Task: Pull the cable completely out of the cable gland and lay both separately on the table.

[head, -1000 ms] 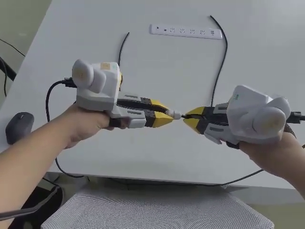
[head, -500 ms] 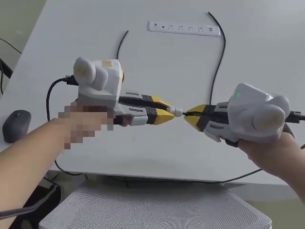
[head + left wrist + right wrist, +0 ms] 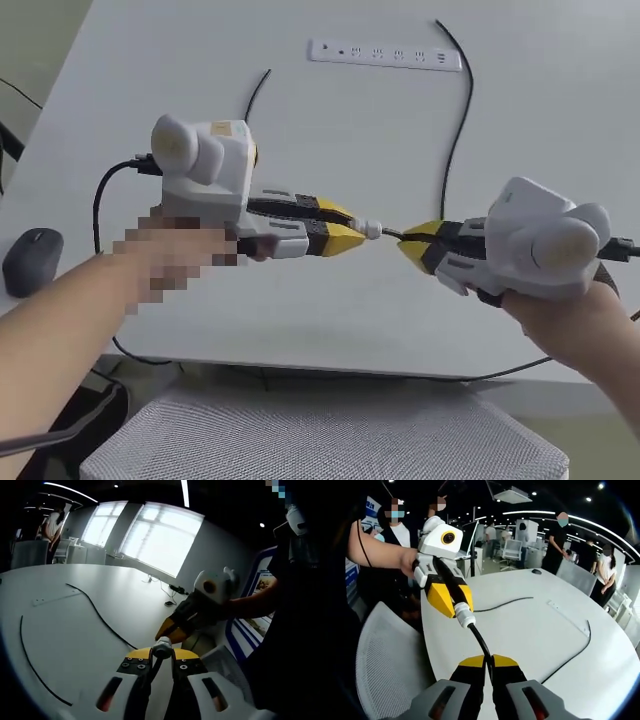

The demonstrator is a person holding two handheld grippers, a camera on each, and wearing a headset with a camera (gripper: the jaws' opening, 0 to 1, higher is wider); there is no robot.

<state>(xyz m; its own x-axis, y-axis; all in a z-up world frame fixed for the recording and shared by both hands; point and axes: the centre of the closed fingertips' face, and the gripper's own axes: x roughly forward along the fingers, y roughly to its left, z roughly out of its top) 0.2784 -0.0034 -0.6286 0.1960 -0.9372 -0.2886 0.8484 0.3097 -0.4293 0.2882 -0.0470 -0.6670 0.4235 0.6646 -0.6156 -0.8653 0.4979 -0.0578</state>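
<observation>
Above the table's front edge my left gripper (image 3: 358, 236) is shut on the white cable gland (image 3: 371, 230). A short stretch of thin black cable (image 3: 391, 235) runs from the gland's nose to my right gripper (image 3: 412, 241), which is shut on it. In the right gripper view the cable (image 3: 480, 638) rises from between my closed yellow jaws to the gland (image 3: 464, 615), held by the left gripper (image 3: 457, 607). In the left gripper view the gland (image 3: 161, 647) sits between the jaws, with the right gripper (image 3: 164, 630) just beyond it.
On the white table (image 3: 330, 300) lie a power strip (image 3: 385, 55) at the back, its long black cord (image 3: 460, 120) and a short loose black wire (image 3: 258, 95). A mouse (image 3: 32, 258) sits at the left edge. A mesh chair (image 3: 320, 440) stands below the front edge.
The right gripper has drawn away to the right, so the gap between the two grippers is wider and more black cable shows outside the gland.
</observation>
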